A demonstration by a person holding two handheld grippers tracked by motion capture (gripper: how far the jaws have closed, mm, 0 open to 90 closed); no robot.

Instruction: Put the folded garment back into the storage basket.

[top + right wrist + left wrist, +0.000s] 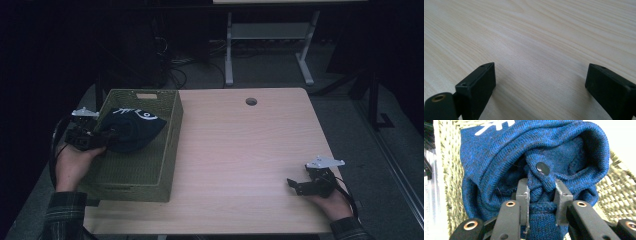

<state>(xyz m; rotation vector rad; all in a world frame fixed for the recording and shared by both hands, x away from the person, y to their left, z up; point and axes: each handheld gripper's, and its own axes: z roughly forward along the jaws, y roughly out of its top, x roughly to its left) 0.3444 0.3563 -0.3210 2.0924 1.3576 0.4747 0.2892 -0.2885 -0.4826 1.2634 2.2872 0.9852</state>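
Left claw (541, 192) pinching blue hat (499, 162), hat over green basket (131, 172), not dropped yet. Right claw (539, 85) spread wide, far from basket, resting on table (240, 150).

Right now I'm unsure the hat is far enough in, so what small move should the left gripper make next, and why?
Probably lower it a little further, then open. The left gripper is shut on a fold of the blue knit hat, which hangs over the green woven basket near its left wall, apparently above the floor. The right gripper rests open on the wooden table.
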